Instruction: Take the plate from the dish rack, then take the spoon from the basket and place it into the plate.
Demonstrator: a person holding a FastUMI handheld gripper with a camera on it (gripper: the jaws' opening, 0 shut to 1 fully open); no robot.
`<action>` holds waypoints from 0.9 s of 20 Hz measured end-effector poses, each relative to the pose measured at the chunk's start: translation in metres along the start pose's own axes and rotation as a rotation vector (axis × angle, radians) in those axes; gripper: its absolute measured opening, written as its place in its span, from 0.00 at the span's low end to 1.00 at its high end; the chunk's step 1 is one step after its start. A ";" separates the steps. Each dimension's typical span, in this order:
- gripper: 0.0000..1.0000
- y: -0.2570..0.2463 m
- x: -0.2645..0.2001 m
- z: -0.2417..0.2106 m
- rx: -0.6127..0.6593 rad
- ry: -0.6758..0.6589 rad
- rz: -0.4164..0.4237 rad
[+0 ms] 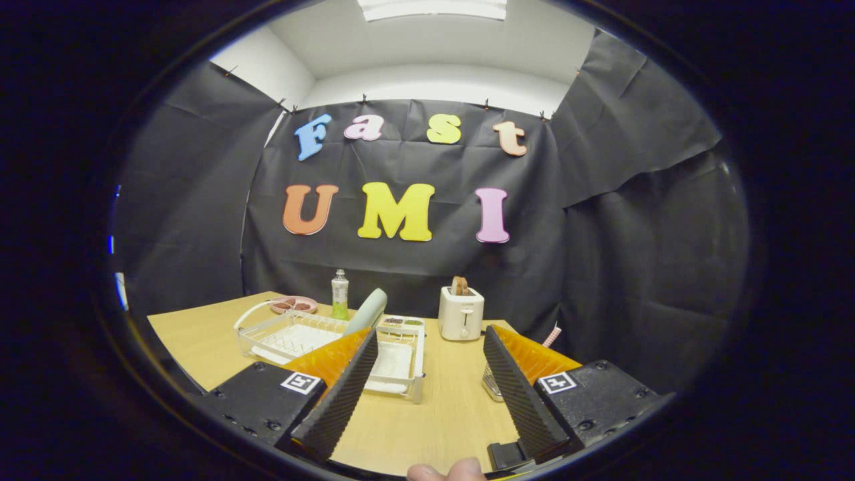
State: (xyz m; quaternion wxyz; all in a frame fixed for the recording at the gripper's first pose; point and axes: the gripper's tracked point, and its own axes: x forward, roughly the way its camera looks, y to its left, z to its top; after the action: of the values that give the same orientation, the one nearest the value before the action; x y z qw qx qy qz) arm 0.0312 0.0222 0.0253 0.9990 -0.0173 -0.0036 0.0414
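Well short of rack (294, 337), claw (427, 351) agape

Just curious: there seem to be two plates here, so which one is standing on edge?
The pale green plate in the dish rack, beyond the open gripper; the pink plate lies flat.

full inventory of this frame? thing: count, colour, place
table: 1, light wood, under everything
dish rack: 1, white, ahead of the left finger
plate: 1, pale green, on edge in the dish rack
pink dish: 1, pink, behind the rack
bottle: 1, clear with green, behind the rack
toaster: 1, white, toast in its slots, beyond the fingers
basket: 1, metal mesh, mostly hidden by the right finger
gripper: 1, open, holding nothing
fingertip: person's, below the gripper
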 end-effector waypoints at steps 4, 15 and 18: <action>1.00 0.006 0.031 0.016 -0.015 0.042 0.037; 1.00 0.019 0.146 0.111 -0.076 0.078 0.161; 1.00 0.047 0.172 0.112 -0.082 0.164 0.232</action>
State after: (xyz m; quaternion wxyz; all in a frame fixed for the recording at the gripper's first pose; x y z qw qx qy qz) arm 0.1976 0.0871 0.1371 0.9829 -0.0616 0.0782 0.1550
